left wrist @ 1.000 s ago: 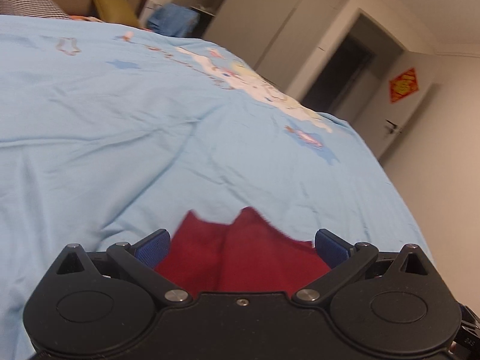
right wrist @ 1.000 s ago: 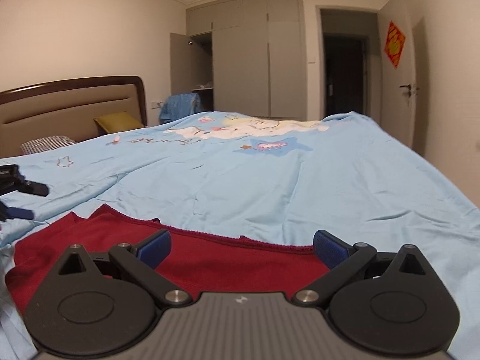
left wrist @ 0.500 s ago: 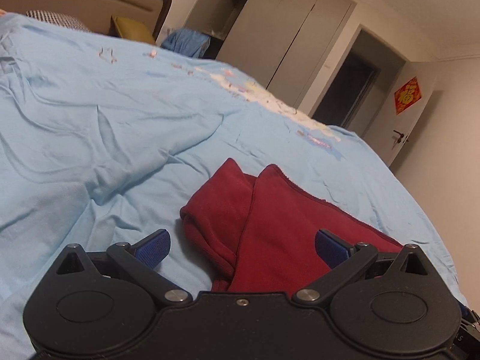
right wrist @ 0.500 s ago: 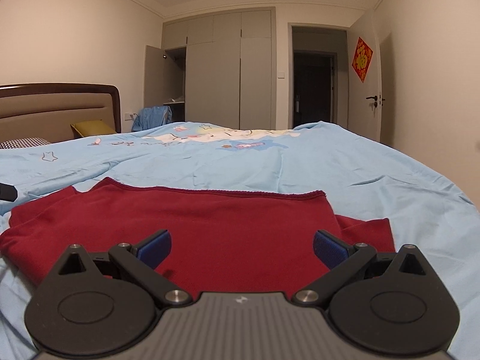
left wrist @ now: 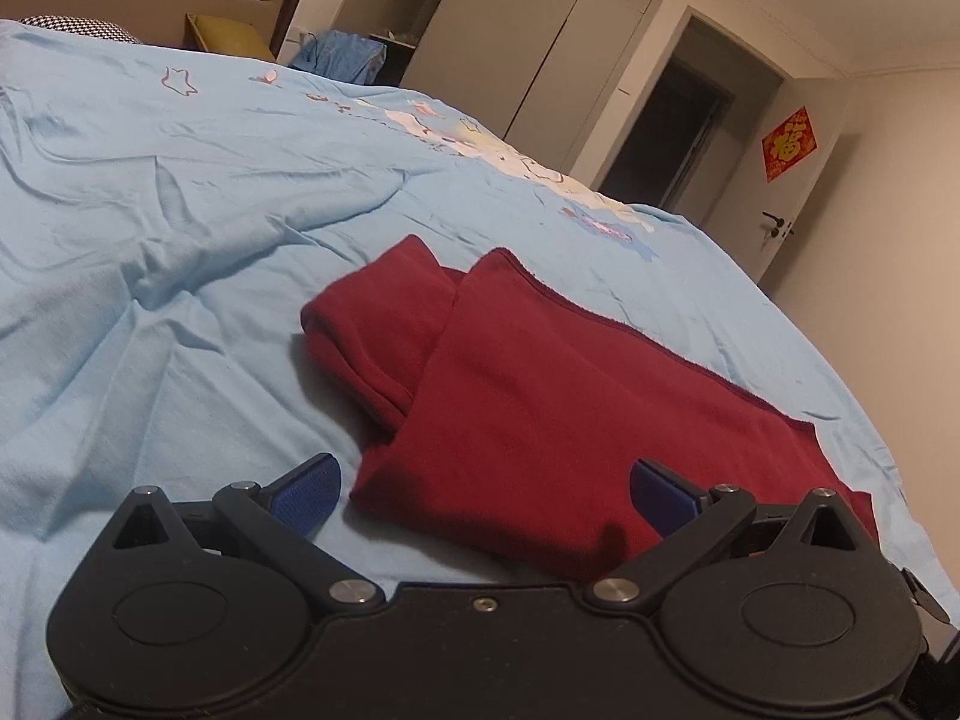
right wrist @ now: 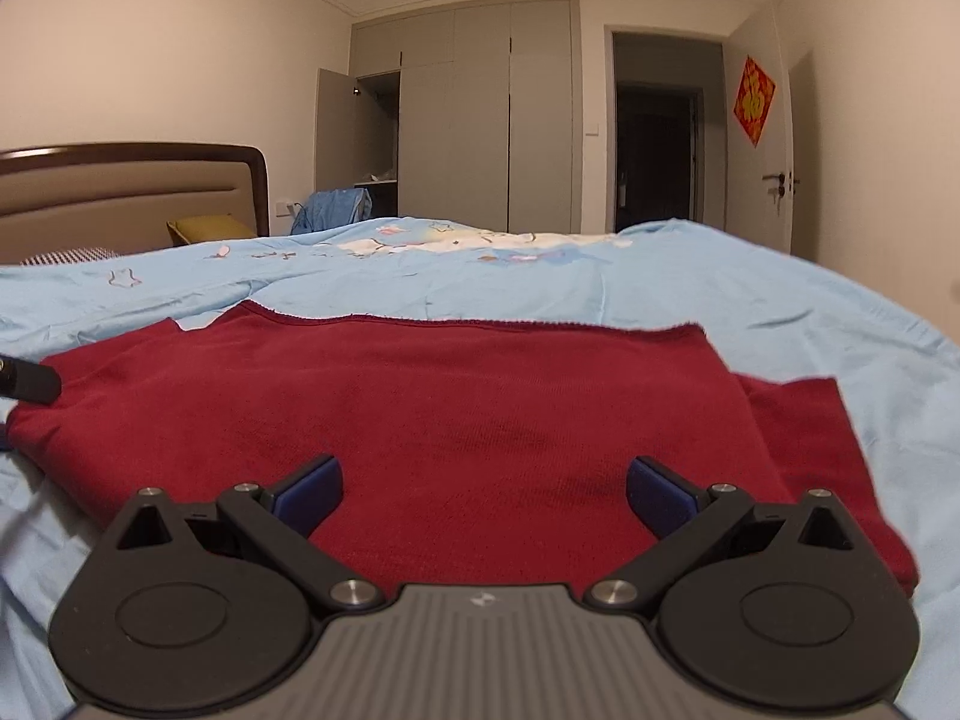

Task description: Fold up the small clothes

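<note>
Red garment (right wrist: 456,414) lies flat on the blue bedsheet (left wrist: 180,240), just ahead of both jaws. Left gripper (left wrist: 483,495) and right gripper (right wrist: 483,492) are spread wide, holding nothing, probably lined up to grab the near edge for a fold.

Your left claw (left wrist: 483,489) is wide open, with nothing between its blue pads (left wrist: 306,489). Just past it a red garment (left wrist: 540,396) lies folded on the blue bed cover (left wrist: 180,240). One red part is rolled up at its left side.
</note>
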Tool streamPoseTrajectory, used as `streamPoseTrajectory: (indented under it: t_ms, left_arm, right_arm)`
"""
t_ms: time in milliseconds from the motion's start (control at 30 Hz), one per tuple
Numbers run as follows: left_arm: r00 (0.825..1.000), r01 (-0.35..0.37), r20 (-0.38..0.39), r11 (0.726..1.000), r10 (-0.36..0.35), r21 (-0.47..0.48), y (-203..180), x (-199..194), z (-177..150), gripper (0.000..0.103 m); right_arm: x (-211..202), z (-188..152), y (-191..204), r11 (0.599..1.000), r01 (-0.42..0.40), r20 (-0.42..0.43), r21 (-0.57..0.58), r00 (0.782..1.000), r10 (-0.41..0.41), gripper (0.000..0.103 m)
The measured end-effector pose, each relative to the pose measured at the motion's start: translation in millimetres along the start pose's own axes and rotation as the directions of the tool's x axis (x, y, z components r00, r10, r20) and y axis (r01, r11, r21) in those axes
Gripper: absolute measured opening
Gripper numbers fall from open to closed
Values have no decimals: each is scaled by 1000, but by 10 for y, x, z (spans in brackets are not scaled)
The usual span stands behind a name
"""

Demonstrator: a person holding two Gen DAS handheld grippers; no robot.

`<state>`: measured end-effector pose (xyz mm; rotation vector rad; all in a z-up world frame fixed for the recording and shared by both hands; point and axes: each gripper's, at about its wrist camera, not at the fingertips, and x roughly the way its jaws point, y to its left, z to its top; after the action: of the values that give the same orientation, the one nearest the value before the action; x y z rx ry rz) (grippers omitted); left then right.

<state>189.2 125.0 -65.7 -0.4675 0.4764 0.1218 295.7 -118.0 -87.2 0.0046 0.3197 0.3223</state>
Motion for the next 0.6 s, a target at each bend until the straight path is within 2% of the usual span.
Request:
streamPoseTrajectory:
  t_ms: [167,333,600]
  left_arm:
    - [1000,5,-19,1000,-5,12,6,-2,-26,102]
    - [999,41,-28,999,-41,-20,13,-29,-60,102]
    - [994,103,-18,983,-107,-153,17,-39,-97,102]
  right_arm:
    - [-28,-58,-43,999,-25,20,32,1000,24,103]
    - [-60,-96,-71,998,-36,35,43,999,35,103]
    - [-75,-131,-79,998,-41,49,46,998,39,103]
